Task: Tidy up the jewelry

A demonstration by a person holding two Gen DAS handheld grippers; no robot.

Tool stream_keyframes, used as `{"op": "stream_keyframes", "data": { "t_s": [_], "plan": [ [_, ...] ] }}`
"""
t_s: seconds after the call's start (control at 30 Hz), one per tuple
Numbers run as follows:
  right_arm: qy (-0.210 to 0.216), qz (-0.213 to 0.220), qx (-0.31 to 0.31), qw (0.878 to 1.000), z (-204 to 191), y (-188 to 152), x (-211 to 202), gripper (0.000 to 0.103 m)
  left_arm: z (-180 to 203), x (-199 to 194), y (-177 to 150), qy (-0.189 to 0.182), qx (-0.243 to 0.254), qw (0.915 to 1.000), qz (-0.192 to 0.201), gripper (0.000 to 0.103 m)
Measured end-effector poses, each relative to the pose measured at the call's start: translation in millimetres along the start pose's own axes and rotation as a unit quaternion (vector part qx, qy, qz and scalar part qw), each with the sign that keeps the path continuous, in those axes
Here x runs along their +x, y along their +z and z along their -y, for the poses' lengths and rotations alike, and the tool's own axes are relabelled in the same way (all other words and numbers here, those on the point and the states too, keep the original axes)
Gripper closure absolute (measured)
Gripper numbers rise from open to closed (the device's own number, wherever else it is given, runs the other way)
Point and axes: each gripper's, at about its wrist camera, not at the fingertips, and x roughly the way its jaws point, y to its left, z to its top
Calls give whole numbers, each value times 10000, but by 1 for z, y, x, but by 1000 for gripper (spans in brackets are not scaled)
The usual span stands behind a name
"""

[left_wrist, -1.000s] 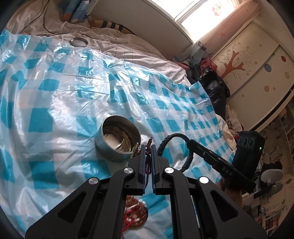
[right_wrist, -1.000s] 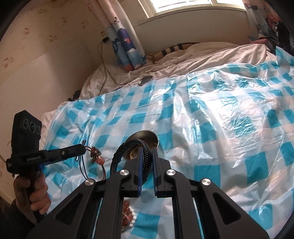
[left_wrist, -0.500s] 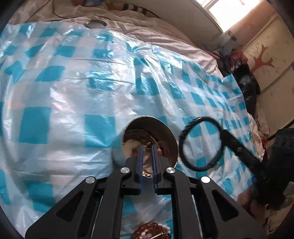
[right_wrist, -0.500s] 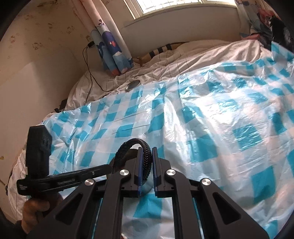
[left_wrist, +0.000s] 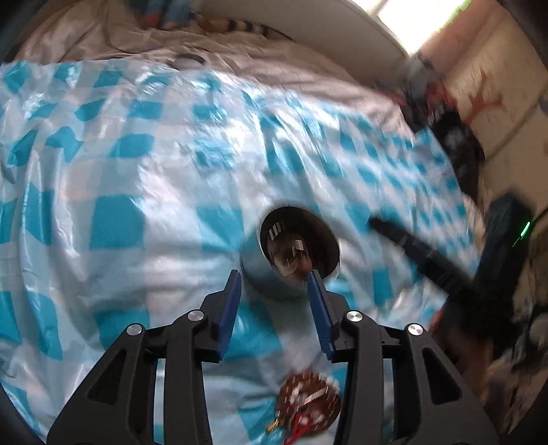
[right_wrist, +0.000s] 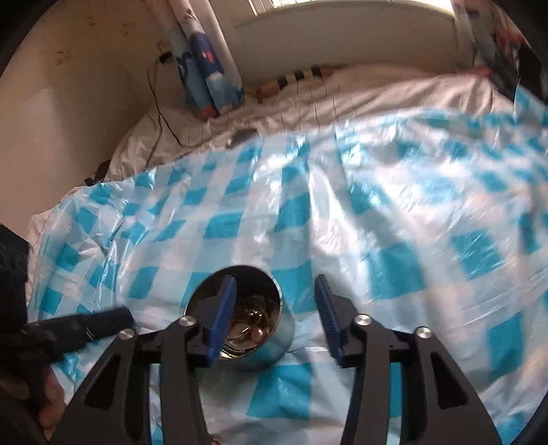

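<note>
Both hand-held grippers have just opened; the black braided ring is gone from view.
Left hand-held gripper point(left_wrist: 274, 284) and right hand-held gripper point(right_wrist: 275, 287) gape empty above the shiny round metal tin point(right_wrist: 270, 352) of jewelry.

Daylight from the window point(right_wrist: 342, 7) glares; both fisheye views are motion-blurred.

Beaded jewelry point(left_wrist: 310, 409) blurred, partly behind jaws.

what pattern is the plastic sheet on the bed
Blue and white checks on the plastic sheet, clearest in the right wrist view.
</note>
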Motion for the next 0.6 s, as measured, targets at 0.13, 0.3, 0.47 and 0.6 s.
{"op": "stream_keyframes", "data": {
  "t_s": [0.13,0.3,0.47,0.6],
  "plan": [
    [43,-175,-52,9998,10,-13,-11,44,14,10,-26,-25,491,9978,-440,64],
    [205,-422,220,9987,28,-30,-21,41,19,7,-56,-19,844,9935,-769,64],
    [240,-489,130,9984,26,-43,-36,40,20,-2,-83,-73,1179,9880,-998,60],
    [259,-569,-61,9980,17,-53,-44,36,13,-2,-100,-181,1154,9864,-1160,60]
  ]
}}
